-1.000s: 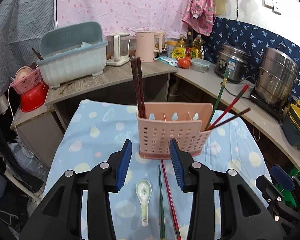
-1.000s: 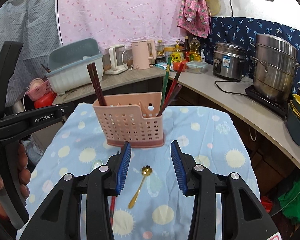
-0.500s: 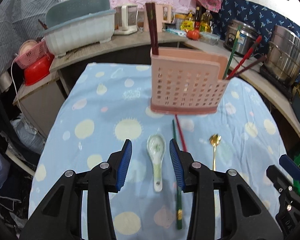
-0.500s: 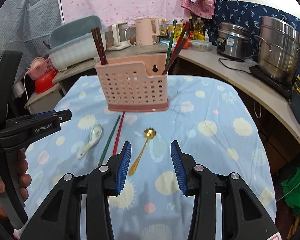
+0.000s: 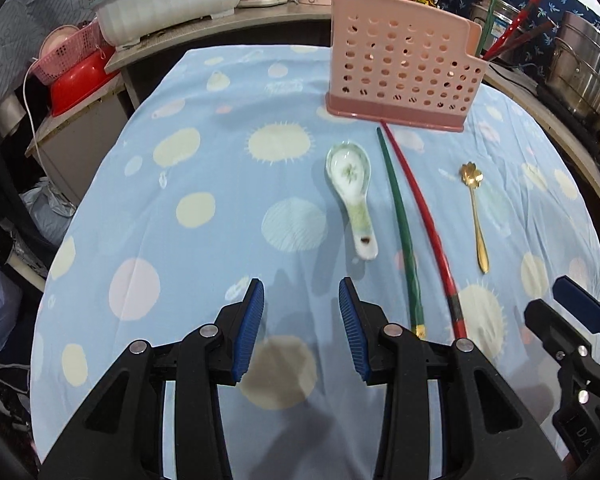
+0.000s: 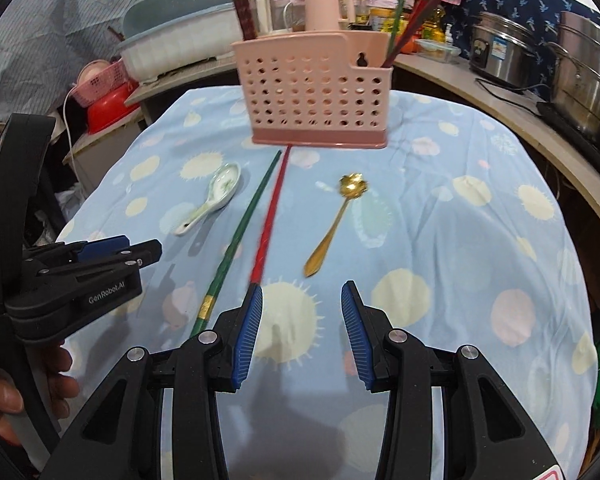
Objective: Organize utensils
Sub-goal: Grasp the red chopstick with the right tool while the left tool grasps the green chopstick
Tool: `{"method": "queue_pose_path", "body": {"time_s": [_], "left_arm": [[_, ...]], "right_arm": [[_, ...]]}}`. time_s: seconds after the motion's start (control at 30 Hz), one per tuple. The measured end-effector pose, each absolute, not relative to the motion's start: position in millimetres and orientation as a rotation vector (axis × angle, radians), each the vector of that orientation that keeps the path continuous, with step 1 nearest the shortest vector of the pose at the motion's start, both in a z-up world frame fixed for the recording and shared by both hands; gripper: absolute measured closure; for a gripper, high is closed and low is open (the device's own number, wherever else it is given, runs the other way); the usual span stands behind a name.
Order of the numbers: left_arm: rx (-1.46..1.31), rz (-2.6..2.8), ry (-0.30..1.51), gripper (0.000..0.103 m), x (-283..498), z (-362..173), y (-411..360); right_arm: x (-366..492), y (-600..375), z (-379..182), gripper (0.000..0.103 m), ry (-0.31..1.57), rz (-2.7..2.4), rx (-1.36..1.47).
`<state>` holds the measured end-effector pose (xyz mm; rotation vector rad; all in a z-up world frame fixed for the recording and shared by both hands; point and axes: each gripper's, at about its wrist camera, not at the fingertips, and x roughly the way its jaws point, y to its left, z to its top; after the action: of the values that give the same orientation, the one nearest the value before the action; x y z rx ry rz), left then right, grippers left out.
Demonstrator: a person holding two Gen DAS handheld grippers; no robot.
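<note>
Both tools hover low over the near end of the tabletop (image 5: pixel 204 168), which is covered in a blue cloth with pale dots and suns. The left hand-held gripper (image 5: pixel 301 322) has its blue-padded jaws spread wide with nothing between them, and the right hand-held gripper (image 6: pixel 302 330) is just as wide and just as empty.

Out in front lie the loose utensils. A white ceramic spoon (image 5: pixel 353 188) sits bowl-up, handle pointing back toward the left tool. Just to its right a green chopstick (image 5: pixel 400 224) and a red chopstick (image 5: pixel 420 212) run side by side, their far tips close together near the base of the pink perforated caddy (image 5: pixel 400 68); the red tip appears to reach the caddy's foot. Further right, apart from them, lies a gold spoon (image 5: pixel 475 216) with a flower-shaped bowl.

The caddy stands upright at the far end, with dark chopsticks (image 6: pixel 242 4) in its left compartment and green, red and dark ones (image 6: pixel 408 12) leaning out of its right.
</note>
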<state>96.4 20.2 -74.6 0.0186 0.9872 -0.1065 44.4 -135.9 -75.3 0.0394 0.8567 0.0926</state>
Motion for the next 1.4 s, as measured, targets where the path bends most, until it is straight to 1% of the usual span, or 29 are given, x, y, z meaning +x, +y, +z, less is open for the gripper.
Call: {"method": "queue_pose_path", "body": {"time_s": [0.2, 0.5, 0.6, 0.67, 0.8, 0.83, 1.0, 1.17, 1.4], "left_arm": [[0.017, -0.111, 1.01, 0.066, 92, -83, 22], [0.016, -0.108, 1.02, 0.066, 94, -86, 22], [0.021, -0.112, 1.022, 0.066, 95, -87, 20], [0.023, -0.115, 1.023, 0.066, 95, -88, 18], [0.027, -0.128, 1.024, 0.066, 94, -88, 13], [0.029, -0.132, 1.023, 0.066, 93, -88, 12], [0.038, -0.164, 1.031, 0.065, 89, -89, 1], [0.051, -0.204, 1.028, 0.054, 83, -89, -13], [0.072, -0.252, 1.023, 0.054, 79, -89, -32]], "right_arm": [[55, -122, -91, 0.063, 0.905, 0.127, 0.04], [67, -107, -101, 0.067, 0.926, 0.139, 0.0], [69, -103, -105, 0.074, 0.934, 0.138, -0.016], [71, -102, -110, 0.083, 0.95, 0.133, -0.025], [70, -106, -114, 0.095, 0.956, 0.125, -0.026], [69, -108, -114, 0.096, 0.957, 0.121, -0.026], [63, -120, -112, 0.096, 0.966, 0.114, -0.003], [55, -130, -109, 0.096, 0.967, 0.099, 0.017], [51, -139, -107, 0.096, 0.963, 0.085, 0.032]]}}
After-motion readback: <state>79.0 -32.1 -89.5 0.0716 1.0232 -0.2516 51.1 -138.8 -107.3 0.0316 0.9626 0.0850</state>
